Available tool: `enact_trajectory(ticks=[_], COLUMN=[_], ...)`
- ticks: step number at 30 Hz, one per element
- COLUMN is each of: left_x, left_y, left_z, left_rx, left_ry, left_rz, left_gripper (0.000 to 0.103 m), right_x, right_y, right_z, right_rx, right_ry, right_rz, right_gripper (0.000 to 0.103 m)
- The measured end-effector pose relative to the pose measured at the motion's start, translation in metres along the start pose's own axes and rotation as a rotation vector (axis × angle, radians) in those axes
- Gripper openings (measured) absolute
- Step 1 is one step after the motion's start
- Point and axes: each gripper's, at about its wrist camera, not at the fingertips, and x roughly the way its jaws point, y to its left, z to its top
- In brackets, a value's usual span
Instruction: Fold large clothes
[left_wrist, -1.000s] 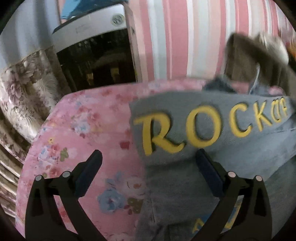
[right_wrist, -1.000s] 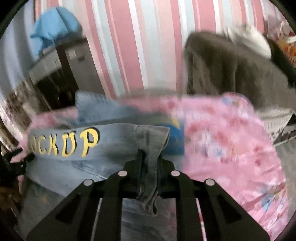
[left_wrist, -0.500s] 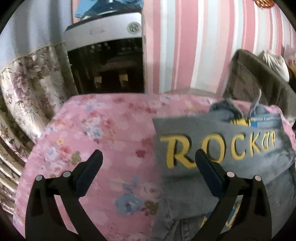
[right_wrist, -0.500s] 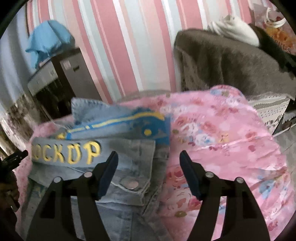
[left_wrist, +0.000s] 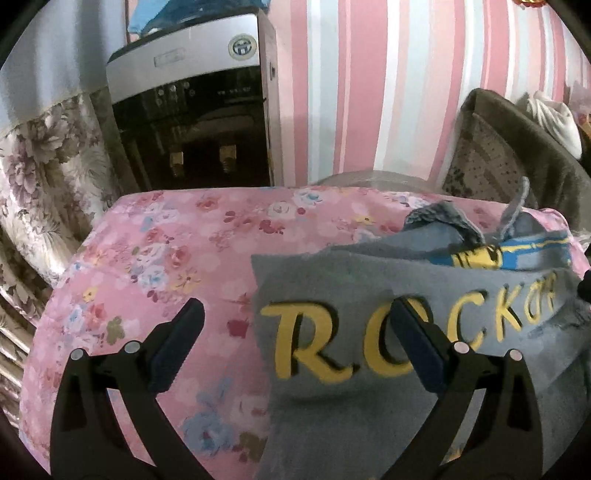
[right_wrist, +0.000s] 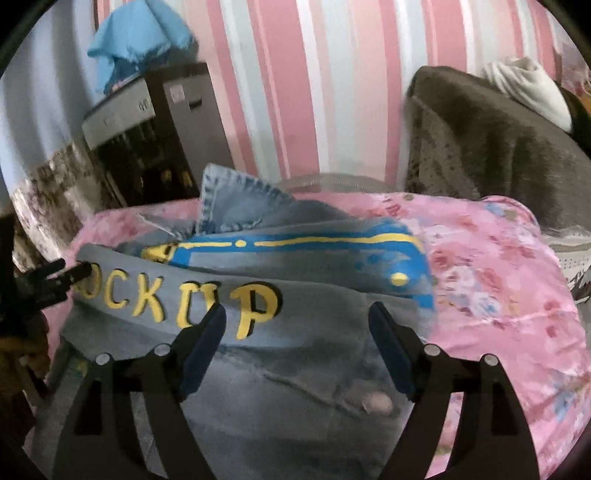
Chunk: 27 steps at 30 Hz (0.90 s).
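Jacket (right_wrist: 258, 332) folded on bedspread (left_wrist: 166, 258); left tongs (left_wrist: 295, 332), right tongs (right_wrist: 297, 328) released above it.

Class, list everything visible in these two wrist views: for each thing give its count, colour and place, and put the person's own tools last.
denim jacket: one, grey-blue with yellow lettering and a blue-and-yellow band, partly folded on the bedspread, collar sticking up at the back.
bedspread: one, pink floral, under the jacket.
water dispenser: one, silver and black, against the wall behind the bed, on the left.
blue cloth: one, light blue, on top of the dispenser.
curtain: one, beige floral, far left.
striped wall: pink, white and pale blue, behind everything.
brown blanket: one, draped at right.
white cloth: one, atop the blanket.
left claw: black, open over the jacket's left edge.
right claw: black, open above the jacket.
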Motion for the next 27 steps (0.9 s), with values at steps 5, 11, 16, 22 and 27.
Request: enact_trajectory(ticks=[5, 11, 16, 22, 27], left_x=[0.032, 0.073, 0.078, 0.051, -0.009], left_y=[-0.001, -0.003, -0.002, 0.016, 0.018], left_z=[0.012, 0.009, 0.010, 0.003, -0.019], left_rx=[-0.024, -0.013, -0.011, -0.084, -0.013], left_ry=[0.044, 0.140, 0.155, 0.088, 0.008], left_rz=[0.037, 0.080, 0.070, -0.062, -0.072], left_gripper=[0.100, 0.100, 0.100, 0.099, 0.099], right_x=[0.042, 0.087, 0.091, 0.050, -0.020], right_y=[-0.001, 0.009, 0.011, 0.004, -0.017], right_z=[0.012, 0.013, 0.015, 0.007, -0.018], right_rx=[-0.002, -0.066, -0.067, -0.018, 0.043], right_ry=[0.047, 0.157, 0.154, 0.061, -0.002], right_rz=[-0.027, -0.099, -0.105, -0.022, -0.006], right_gripper=[0.081, 0.084, 0.088, 0.089, 0.091])
